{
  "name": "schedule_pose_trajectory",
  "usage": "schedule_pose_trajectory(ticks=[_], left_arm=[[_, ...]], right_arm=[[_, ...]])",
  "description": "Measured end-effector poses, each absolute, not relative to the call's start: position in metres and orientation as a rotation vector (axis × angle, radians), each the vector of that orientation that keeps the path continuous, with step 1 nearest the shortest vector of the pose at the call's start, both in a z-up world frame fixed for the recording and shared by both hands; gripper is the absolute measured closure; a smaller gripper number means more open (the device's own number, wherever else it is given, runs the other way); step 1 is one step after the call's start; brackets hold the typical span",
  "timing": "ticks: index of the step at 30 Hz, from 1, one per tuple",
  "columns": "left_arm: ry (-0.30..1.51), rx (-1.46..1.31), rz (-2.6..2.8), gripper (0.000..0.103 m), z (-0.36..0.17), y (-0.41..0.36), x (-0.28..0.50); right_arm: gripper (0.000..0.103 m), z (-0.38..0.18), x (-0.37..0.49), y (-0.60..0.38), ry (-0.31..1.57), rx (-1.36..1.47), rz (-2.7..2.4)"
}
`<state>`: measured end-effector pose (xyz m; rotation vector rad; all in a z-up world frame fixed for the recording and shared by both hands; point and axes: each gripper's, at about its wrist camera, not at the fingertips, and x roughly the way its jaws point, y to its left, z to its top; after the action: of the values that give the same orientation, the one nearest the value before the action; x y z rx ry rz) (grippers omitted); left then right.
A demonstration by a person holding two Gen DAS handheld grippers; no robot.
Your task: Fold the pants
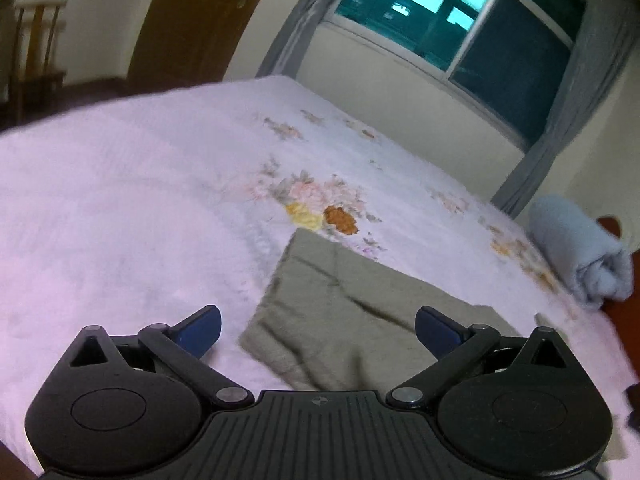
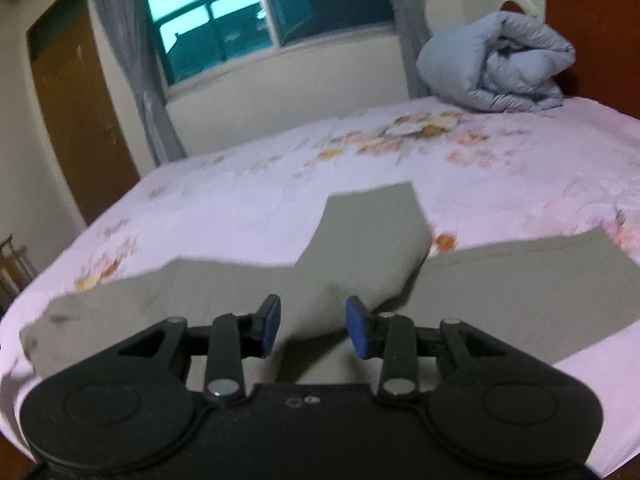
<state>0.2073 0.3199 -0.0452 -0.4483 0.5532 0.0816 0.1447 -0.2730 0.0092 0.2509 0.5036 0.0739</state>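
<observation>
Olive-grey pants [image 2: 224, 300] lie spread on the pink floral bedsheet [image 2: 280, 184]; one leg [image 2: 372, 232] is folded up and back toward the bed's middle, and another part [image 2: 540, 280] stretches to the right. In the left wrist view one end of the pants [image 1: 340, 320] lies flat just ahead. My left gripper [image 1: 318, 330] is wide open and empty, hovering over that end. My right gripper [image 2: 312, 326] is open and empty, low over the pants near the folded leg.
A rolled light-blue quilt [image 2: 500, 68] sits at the head of the bed by the wooden headboard [image 2: 600, 20]. A window [image 2: 240, 12] with grey curtains is behind the bed. A brown door [image 1: 192, 20] and a chair [image 1: 36, 52] stand at the left.
</observation>
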Motion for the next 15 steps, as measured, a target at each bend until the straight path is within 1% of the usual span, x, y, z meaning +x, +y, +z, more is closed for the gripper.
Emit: schedule_pose_trajectory(ticks=[5, 8, 10, 15], left_arm=[[0.599, -0.319, 0.116, 0.001, -0.042, 0.266, 0.228], [0.626, -0.251, 0.136, 0.001, -0.045, 0.248, 0.236], [0.645, -0.245, 0.138, 0.001, -0.049, 0.245, 0.241], [0.648, -0.266, 0.208, 0.001, -0.054, 0.265, 0.247]], right_arm=[[0.072, 0.021, 0.174, -0.283, 0.501, 0.225, 0.075], [0.07, 0.032, 0.203, -0.277, 0.505, 0.175, 0.107], [0.067, 0.036, 0.226, -0.273, 0.506, 0.138, 0.122], [0.067, 0.03, 0.307, -0.267, 0.576, 0.079, 0.131]])
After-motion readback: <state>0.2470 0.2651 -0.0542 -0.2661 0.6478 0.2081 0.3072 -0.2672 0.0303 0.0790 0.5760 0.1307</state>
